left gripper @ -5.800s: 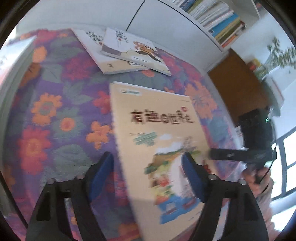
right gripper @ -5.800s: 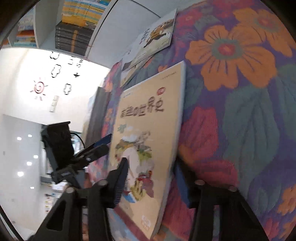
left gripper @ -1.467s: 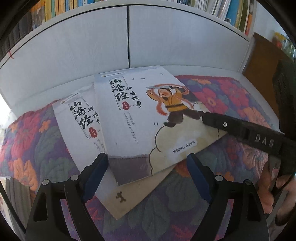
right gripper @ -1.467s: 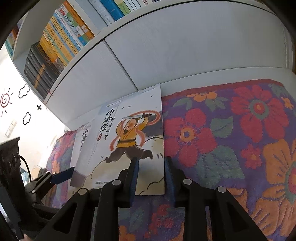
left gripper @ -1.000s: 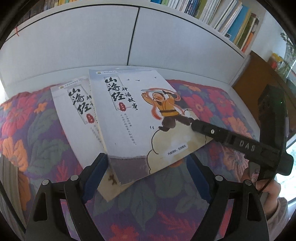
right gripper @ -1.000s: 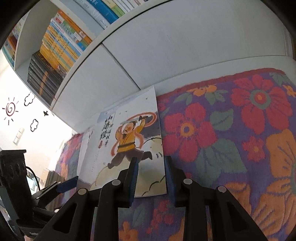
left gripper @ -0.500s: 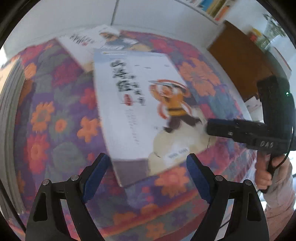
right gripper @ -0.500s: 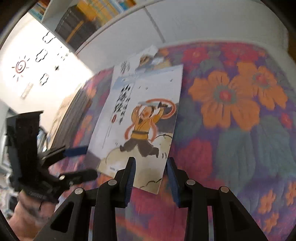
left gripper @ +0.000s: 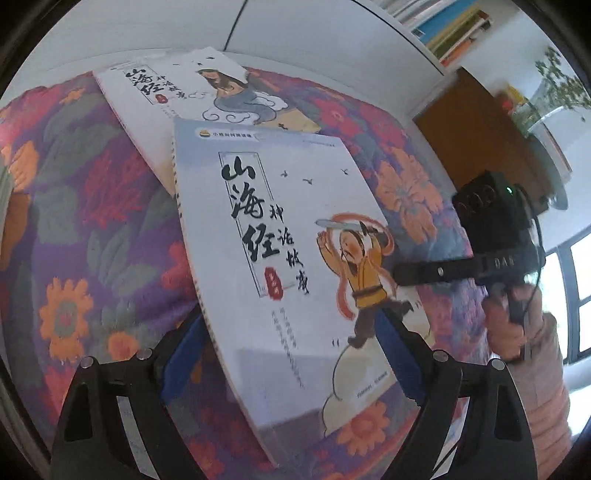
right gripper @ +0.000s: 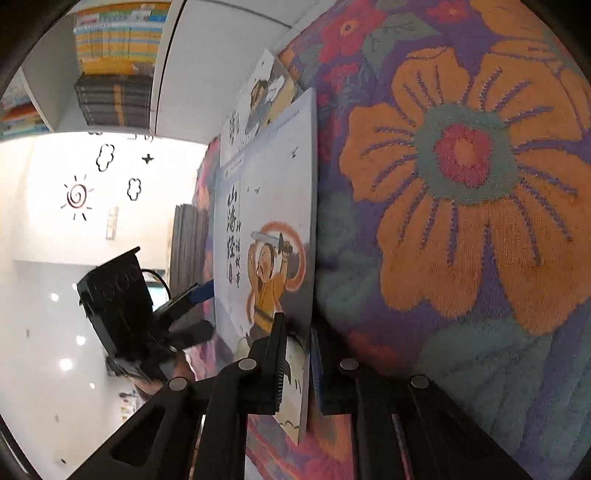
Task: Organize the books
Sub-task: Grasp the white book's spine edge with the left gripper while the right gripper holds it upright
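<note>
Black right gripper [right gripper: 295, 369] clamped on lifted picture book [left gripper: 280, 258], left gripper [left gripper: 291, 354] gaping beneath it, over flowered cloth [left gripper: 92, 221] beside white cabinet [left gripper: 295, 29]

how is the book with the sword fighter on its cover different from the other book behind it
The sword fighter book is lifted, pinched at its edge by the right gripper; the other book lies flat on the floral cloth. The first shows an orange-robed figure, the second a blue-grey one. Both share the same white cover and black title.

Over the flowered cloth [left gripper: 85, 229], the right gripper [left gripper: 400, 275] pinches the swordsman book [left gripper: 280, 266] by its edge, between the left gripper [left gripper: 291, 363]'s wide-apart fingers.
</note>
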`<state>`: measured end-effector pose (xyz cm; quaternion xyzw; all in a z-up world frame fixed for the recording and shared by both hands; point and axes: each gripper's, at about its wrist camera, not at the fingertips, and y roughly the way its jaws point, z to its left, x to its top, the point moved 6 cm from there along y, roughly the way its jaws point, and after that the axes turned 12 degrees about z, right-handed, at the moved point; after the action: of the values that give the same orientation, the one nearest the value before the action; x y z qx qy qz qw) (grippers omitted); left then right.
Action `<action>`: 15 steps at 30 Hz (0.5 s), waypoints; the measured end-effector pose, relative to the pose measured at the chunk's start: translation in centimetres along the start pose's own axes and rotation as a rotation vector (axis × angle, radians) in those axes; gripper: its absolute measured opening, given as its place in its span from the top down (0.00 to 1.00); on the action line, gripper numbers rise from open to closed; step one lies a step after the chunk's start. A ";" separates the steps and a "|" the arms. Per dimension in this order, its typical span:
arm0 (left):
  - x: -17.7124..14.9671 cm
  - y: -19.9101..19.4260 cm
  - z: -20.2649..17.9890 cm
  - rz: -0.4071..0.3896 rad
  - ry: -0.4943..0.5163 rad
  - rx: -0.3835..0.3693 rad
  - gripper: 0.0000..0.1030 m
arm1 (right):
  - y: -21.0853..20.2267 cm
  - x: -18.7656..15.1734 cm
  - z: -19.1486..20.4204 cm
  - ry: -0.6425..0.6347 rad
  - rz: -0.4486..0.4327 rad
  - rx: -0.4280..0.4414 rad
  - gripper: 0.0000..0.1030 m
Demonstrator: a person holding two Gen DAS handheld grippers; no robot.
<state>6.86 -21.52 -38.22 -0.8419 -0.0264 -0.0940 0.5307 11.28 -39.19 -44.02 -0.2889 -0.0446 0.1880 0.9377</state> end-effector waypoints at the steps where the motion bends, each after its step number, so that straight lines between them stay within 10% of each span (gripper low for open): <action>1: 0.2 -0.1 0.2 -0.003 -0.020 -0.014 0.16 | 0.3 0.0 0.2 -0.007 -0.007 -0.012 0.92; 6: 0.5 -1.1 2.8 -0.039 -0.116 0.021 0.71 | 0.6 -0.8 1.1 -0.039 -0.056 -0.105 0.91; 15: 0.2 -1.6 3.3 -0.070 -0.123 0.051 0.75 | 0.1 0.1 1.4 0.011 -0.097 -0.115 0.87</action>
<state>7.21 -17.82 -38.14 -0.8309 -0.0907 -0.0597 0.5457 11.02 -38.33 -42.90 -0.3408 -0.0641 0.1380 0.9277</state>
